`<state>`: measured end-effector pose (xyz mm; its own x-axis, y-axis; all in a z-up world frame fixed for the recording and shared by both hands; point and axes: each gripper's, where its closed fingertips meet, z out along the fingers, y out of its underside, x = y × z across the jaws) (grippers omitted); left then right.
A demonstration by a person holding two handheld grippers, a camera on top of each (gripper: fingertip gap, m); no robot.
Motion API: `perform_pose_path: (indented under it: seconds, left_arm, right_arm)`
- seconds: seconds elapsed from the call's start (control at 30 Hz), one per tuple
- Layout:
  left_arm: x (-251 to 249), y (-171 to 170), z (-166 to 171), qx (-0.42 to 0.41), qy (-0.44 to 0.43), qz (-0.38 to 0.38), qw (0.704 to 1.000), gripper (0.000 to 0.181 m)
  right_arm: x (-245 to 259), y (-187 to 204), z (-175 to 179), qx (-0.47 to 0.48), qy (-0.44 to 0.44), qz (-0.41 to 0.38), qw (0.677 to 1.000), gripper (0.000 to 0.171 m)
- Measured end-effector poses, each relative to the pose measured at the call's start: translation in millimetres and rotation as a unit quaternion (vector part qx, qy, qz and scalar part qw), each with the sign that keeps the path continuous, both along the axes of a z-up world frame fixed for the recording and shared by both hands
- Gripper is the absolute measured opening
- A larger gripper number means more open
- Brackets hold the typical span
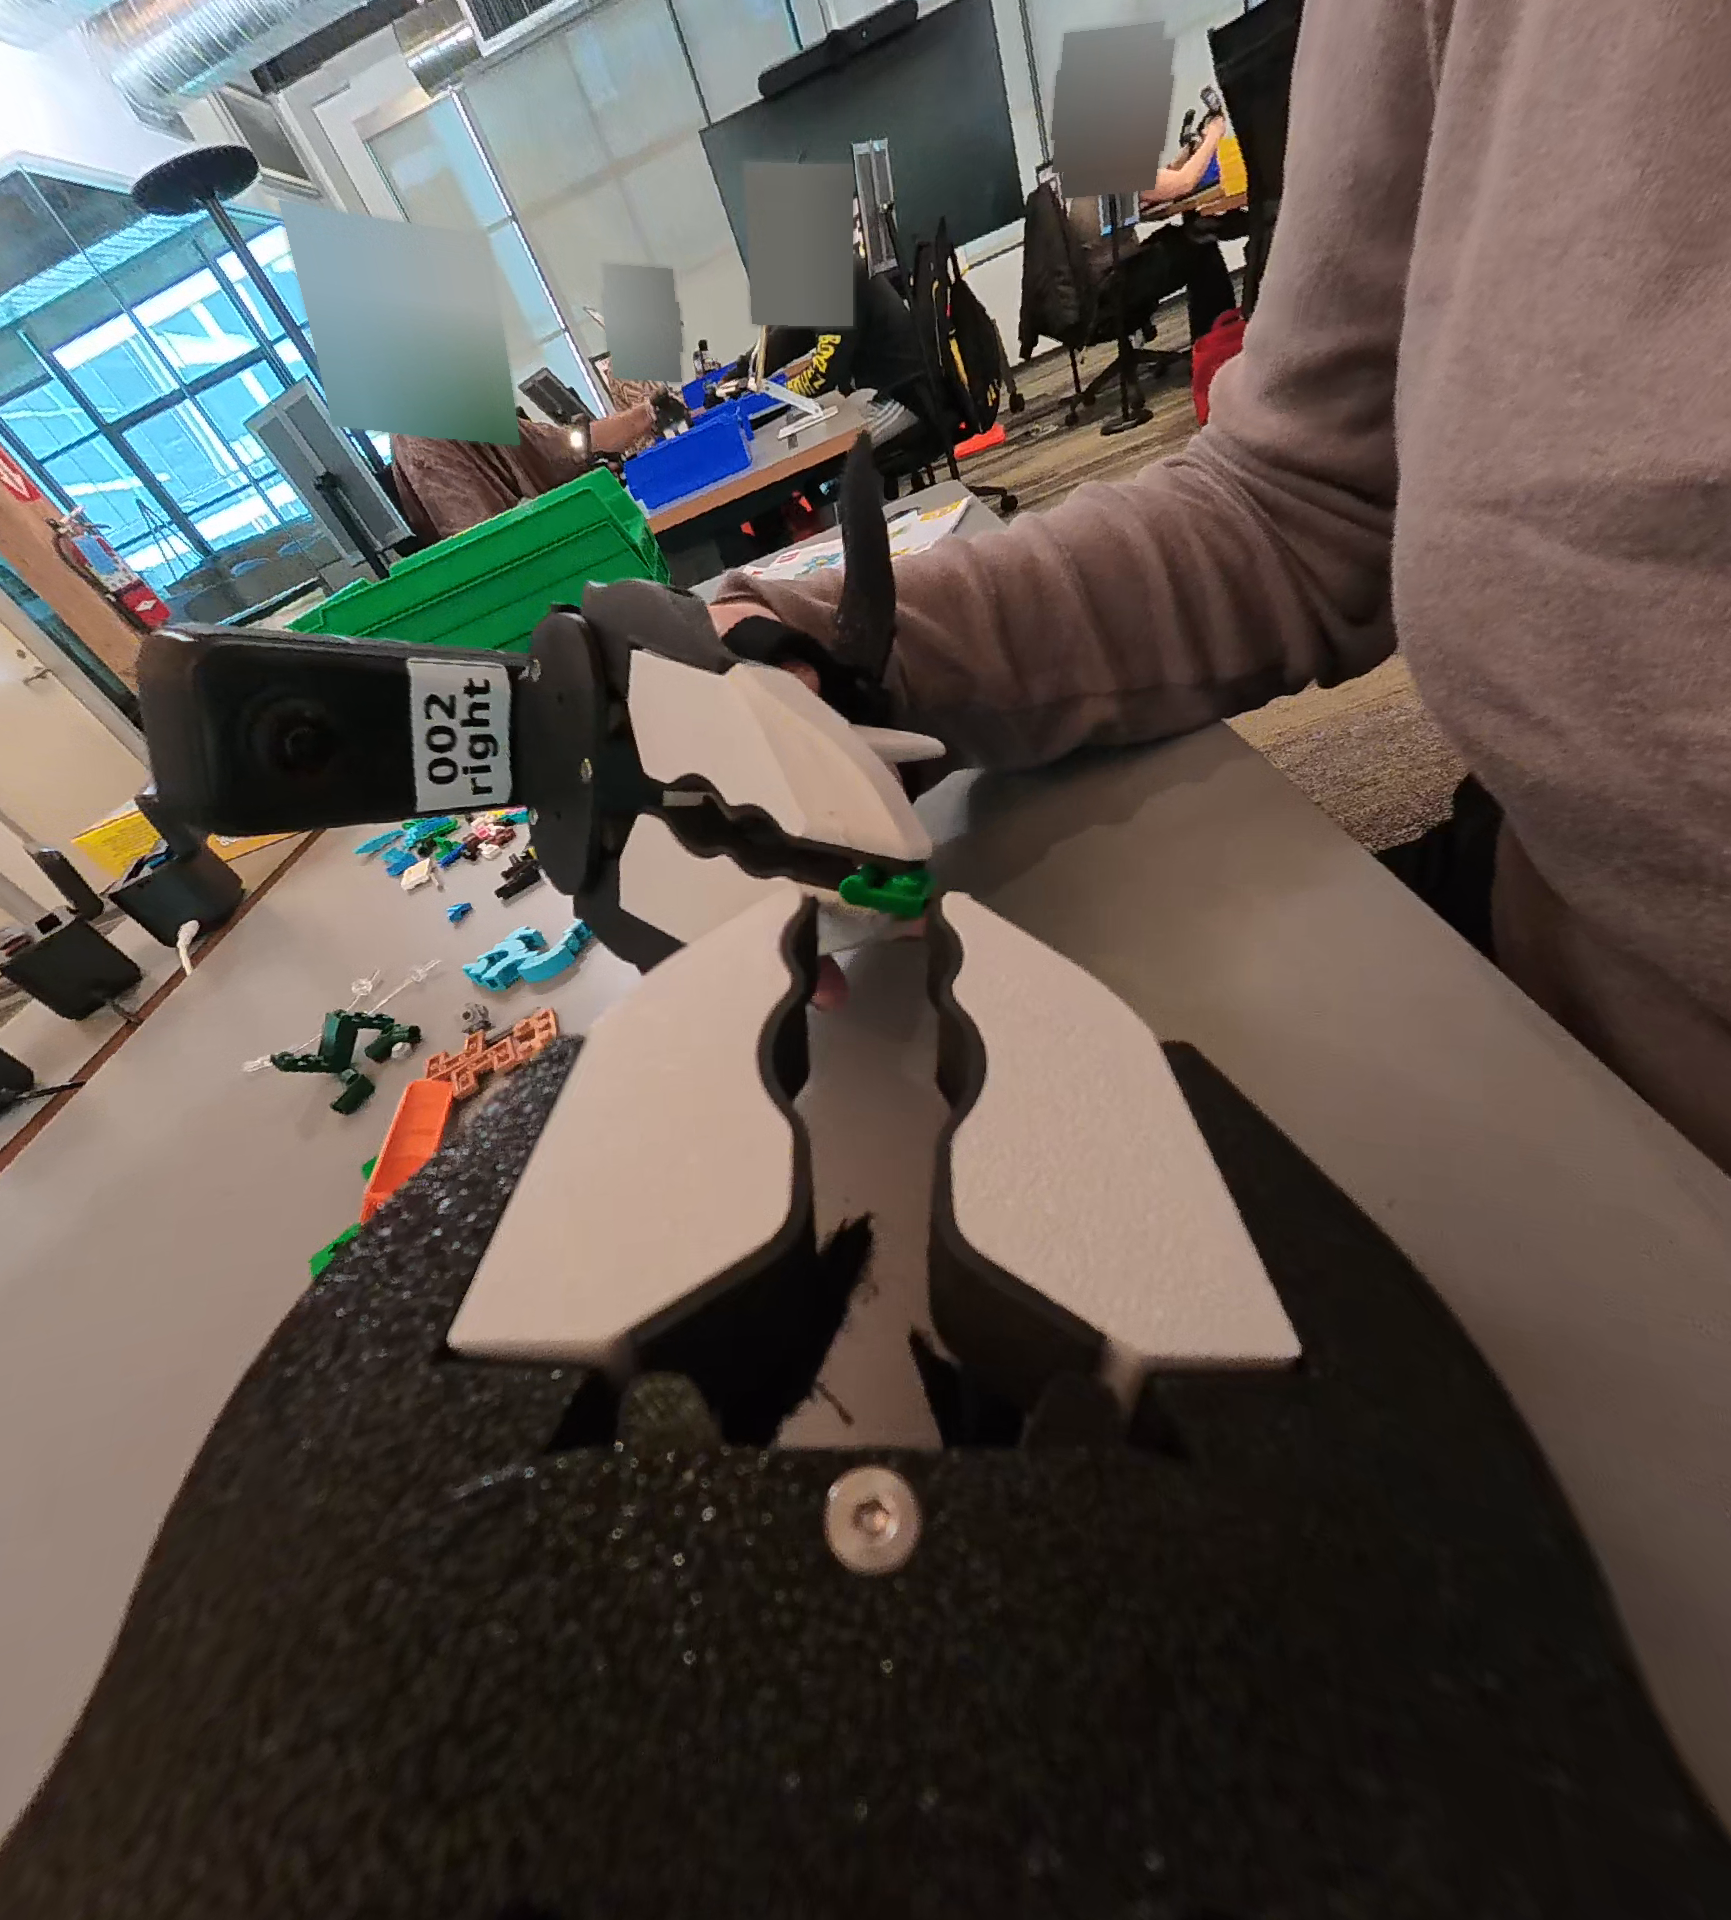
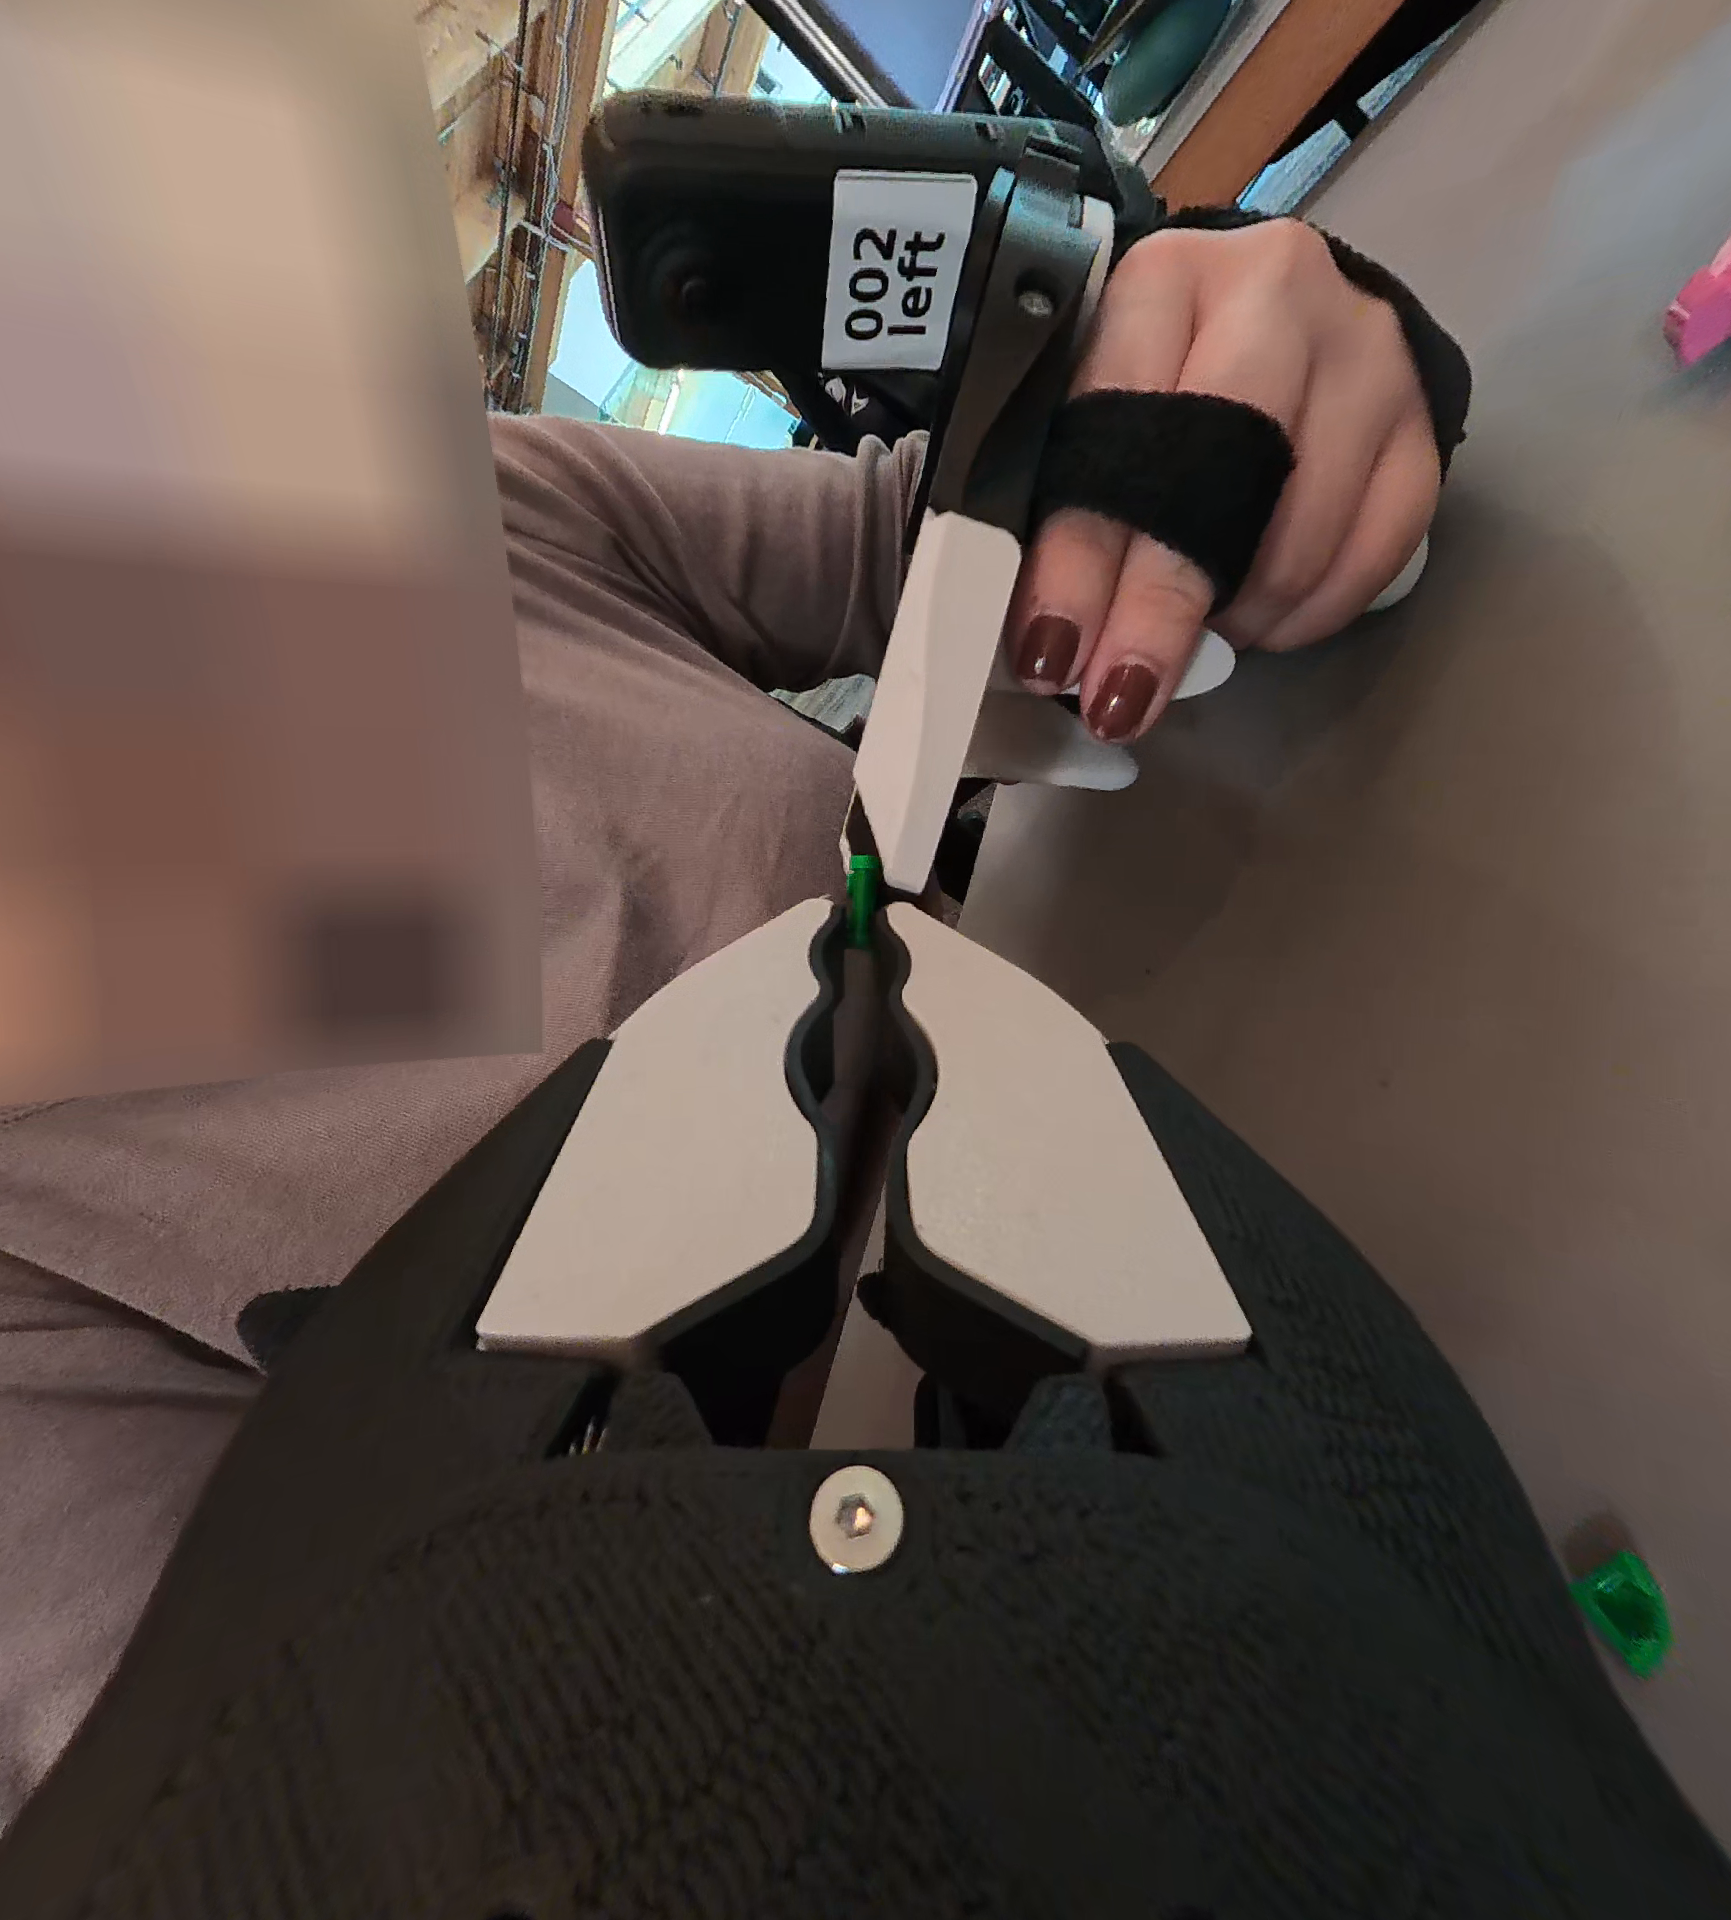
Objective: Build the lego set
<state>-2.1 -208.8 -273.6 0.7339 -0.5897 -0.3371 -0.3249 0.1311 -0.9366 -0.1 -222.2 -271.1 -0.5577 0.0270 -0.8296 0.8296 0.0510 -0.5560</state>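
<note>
My left gripper (image 1: 871,914) sits low over the grey table (image 1: 1308,1091), its jaws closed on a small white and pink piece (image 1: 853,935) at the tips. My right gripper (image 1: 897,868) reaches in from the left, shut on a small bright green lego piece (image 1: 885,888) held right against the top of the white and pink piece. In the right wrist view my right gripper (image 2: 859,920) pinches the green piece (image 2: 859,899) at its fingertips. There the left gripper (image 2: 892,862) comes down from above, edge-on, with a hand (image 2: 1256,416) on its handle.
Loose lego lies on the table to the left: a dark green assembly (image 1: 347,1049), a teal piece (image 1: 518,956), brown pieces (image 1: 492,1049), an orange piece (image 1: 414,1132). Green bins (image 1: 508,571) stand behind. The person's body (image 1: 1567,520) is close on the right. Green bits (image 2: 1619,1621) lie nearby. My two grippers' fingertips are within a few centimetres of each other. The dark green assembly (image 1: 347,1049) is about equally far from each gripper, around 30 cm.
</note>
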Motion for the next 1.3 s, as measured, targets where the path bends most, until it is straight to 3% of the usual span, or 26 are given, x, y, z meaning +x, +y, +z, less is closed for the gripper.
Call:
perform_pose_path:
  seconds: [0.47,0.57,0.7,0.8,1.0,1.17,1.3]
  left_arm:
    - [6,-2,17,0.042,-0.051,-0.009,0.998,0.014]
    - [7,-6,24,0.041,-0.085,-0.03,0.995,0.0]
    - [6,-5,25,0.036,-0.097,-0.029,0.994,0.0]
    - [2,-4,28,0.038,-0.101,-0.021,0.994,0.023]
    - [9,-7,28,0.033,-0.112,-0.042,0.992,0.031]
    - [17,-9,27,0.027,-0.123,-0.06,0.99,0.016]
    - [19,-12,28,0.023,-0.131,-0.073,0.988,0.016]
  right_arm:
    - [4,-1,16,-0.043,0.012,0.011,0.999,0.003]
    - [3,1,23,-0.063,0.013,0.007,0.998,0.003]
    - [3,1,24,-0.064,0.022,0.003,0.998,0.003]
    - [0,4,21,-0.055,0.02,-0.006,0.998,0.003]
    - [7,-4,22,-0.072,0.012,0.025,0.997,0.003]
    - [12,-10,21,-0.076,0.009,0.047,0.996,0.003]
    - [14,-12,22,-0.081,0.008,0.054,0.995,0.003]
